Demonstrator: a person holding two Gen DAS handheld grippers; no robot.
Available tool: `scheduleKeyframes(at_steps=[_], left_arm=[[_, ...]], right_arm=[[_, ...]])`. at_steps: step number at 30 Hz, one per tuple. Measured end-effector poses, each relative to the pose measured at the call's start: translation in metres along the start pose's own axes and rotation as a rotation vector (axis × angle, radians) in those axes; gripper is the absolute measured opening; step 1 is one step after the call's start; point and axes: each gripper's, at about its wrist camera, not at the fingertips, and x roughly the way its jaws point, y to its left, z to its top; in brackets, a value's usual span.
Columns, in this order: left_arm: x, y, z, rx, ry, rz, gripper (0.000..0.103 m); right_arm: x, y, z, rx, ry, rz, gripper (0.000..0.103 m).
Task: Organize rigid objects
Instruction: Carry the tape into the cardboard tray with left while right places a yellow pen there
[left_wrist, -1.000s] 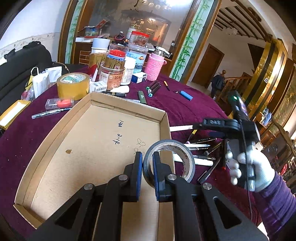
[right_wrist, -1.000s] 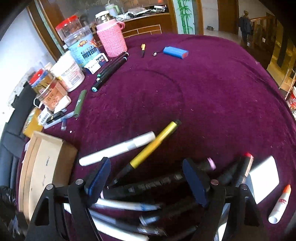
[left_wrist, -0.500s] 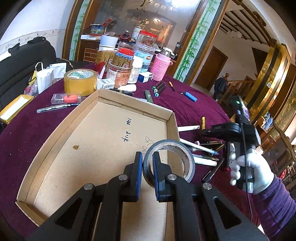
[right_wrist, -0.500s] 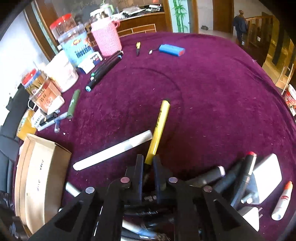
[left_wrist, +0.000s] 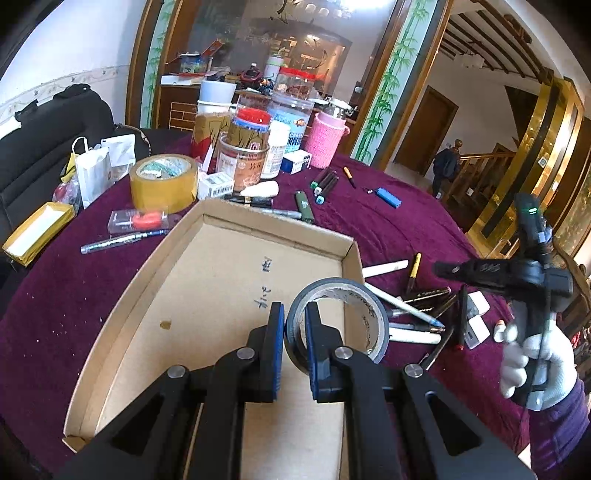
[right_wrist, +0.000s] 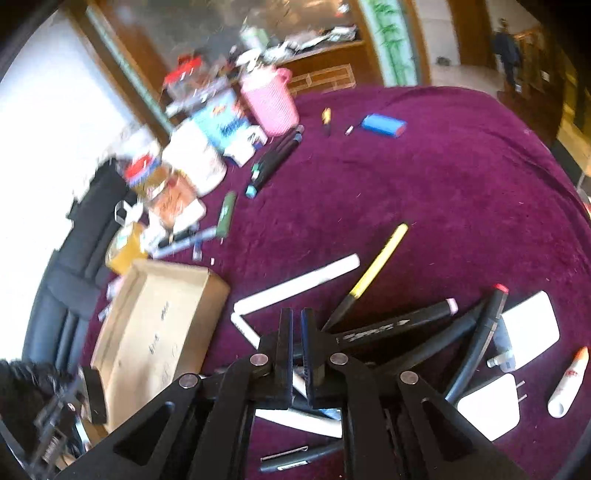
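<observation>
— Since a second ago, we are lifting our right gripper off the marker pile, jaws closed; gripping anything? We cannot tell.

— Our left gripper is clamping the grey tape roll over the shallow cardboard tray; next we are lowering and releasing it inside.

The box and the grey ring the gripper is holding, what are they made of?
The box looks like plain brown cardboard: matte, with folded corner flaps and pen marks on its floor. The grey ring in the left hand-held gripper seems to be a tape roll: dull grey outside, pale, probably paper, core inside.
</observation>
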Motion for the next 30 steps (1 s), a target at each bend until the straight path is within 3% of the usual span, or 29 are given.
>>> scheduleKeyframes(at_steps=[4,6,9,11,12,13,14,16,21,30], left_arm=[[-0.006,0.000,-0.003,0.008,-0.016,-0.007,0.011],[-0.005,0.002,-0.005,0.003,-0.011,-0.009,0.011],[-0.002,0.008,-0.005,-0.016,-0.001,-0.014,0.011],[0.001,0.010,-0.005,-0.025,0.004,-0.015,0.011],[0.003,0.010,-0.005,-0.027,0.007,-0.017,0.011],[0.004,0.011,-0.006,-0.027,0.009,-0.017,0.011],[0.005,0.011,-0.006,-0.025,0.011,-0.016,0.011],[0.008,0.012,-0.006,-0.023,0.017,-0.014,0.011],[0.013,0.016,-0.002,-0.039,0.029,-0.014,0.011],[0.027,0.007,0.010,-0.013,0.050,-0.004,0.011]], right_arm=[[0.028,-0.018,0.004,0.060,0.063,-0.137,0.017],[0.036,-0.028,0.006,0.087,0.063,-0.189,0.037],[0.048,-0.036,0.016,0.113,0.045,-0.211,0.048],[0.061,-0.037,0.022,0.120,0.046,-0.211,0.048],[0.068,-0.037,0.023,0.116,0.055,-0.215,0.038],[0.068,-0.034,0.023,0.094,0.030,-0.247,0.021],[0.072,-0.030,0.023,0.051,0.025,-0.290,0.018],[0.071,-0.028,0.022,0.032,0.006,-0.294,0.017],[0.050,-0.053,0.021,0.167,-0.022,-0.086,0.010],[-0.006,-0.038,0.014,0.176,-0.126,0.100,0.010]])
